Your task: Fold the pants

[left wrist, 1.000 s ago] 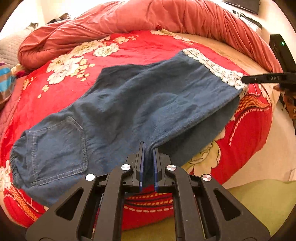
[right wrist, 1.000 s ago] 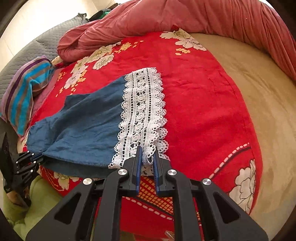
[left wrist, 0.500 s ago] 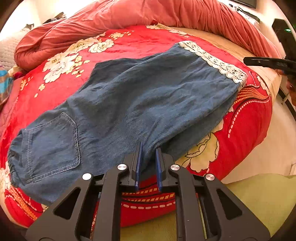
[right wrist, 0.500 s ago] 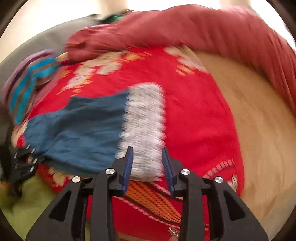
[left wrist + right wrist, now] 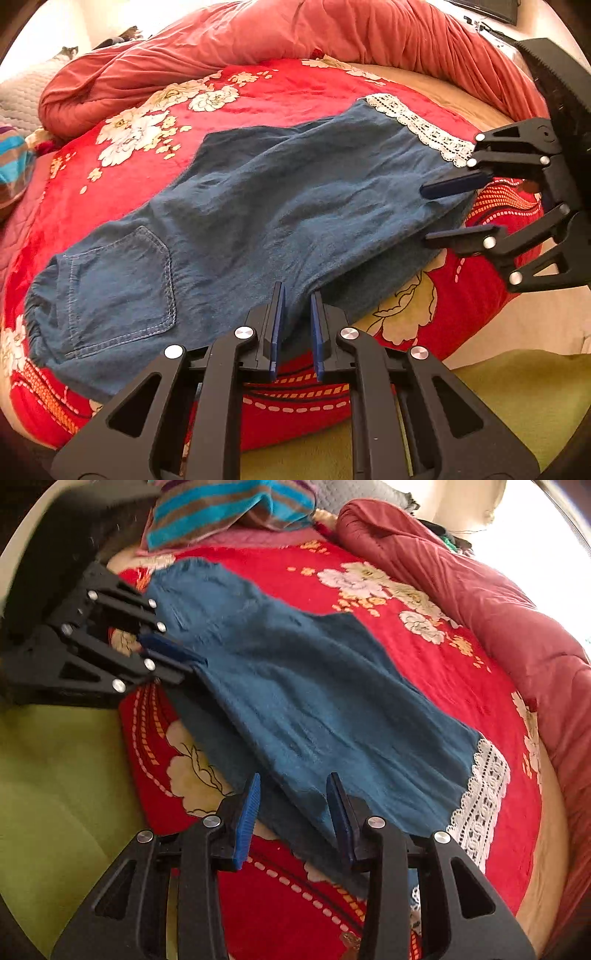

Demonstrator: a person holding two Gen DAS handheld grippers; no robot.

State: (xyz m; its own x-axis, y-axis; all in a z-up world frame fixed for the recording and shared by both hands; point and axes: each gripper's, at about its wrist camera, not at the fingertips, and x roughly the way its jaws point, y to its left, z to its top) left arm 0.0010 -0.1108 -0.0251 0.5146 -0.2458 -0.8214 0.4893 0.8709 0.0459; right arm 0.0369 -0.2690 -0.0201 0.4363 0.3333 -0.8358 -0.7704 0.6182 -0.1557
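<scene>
Blue denim pants (image 5: 280,206) with a white lace hem (image 5: 417,125) lie folded lengthwise, leg on leg, on the red floral blanket (image 5: 258,99). The back pocket (image 5: 122,288) is at the left. My left gripper (image 5: 295,328) is slightly open at the pants' near edge, cloth between its jaws but not pinched. My right gripper (image 5: 291,812) is open wide over the near edge of the leg (image 5: 314,716), left of the lace hem (image 5: 480,801). It also shows in the left wrist view (image 5: 439,210). The left gripper shows in the right wrist view (image 5: 173,657).
A pink-red duvet (image 5: 295,40) is bunched along the far side of the bed. A striped cloth (image 5: 229,509) lies by the waistband end. Green floor (image 5: 498,406) lies below the bed's near edge. Bare tan mattress (image 5: 436,88) shows beyond the hem.
Both grippers let go of the pants and opened. My right gripper left the lace hem and swung left along the near edge toward the middle of the leg. The pants now lie flat.
</scene>
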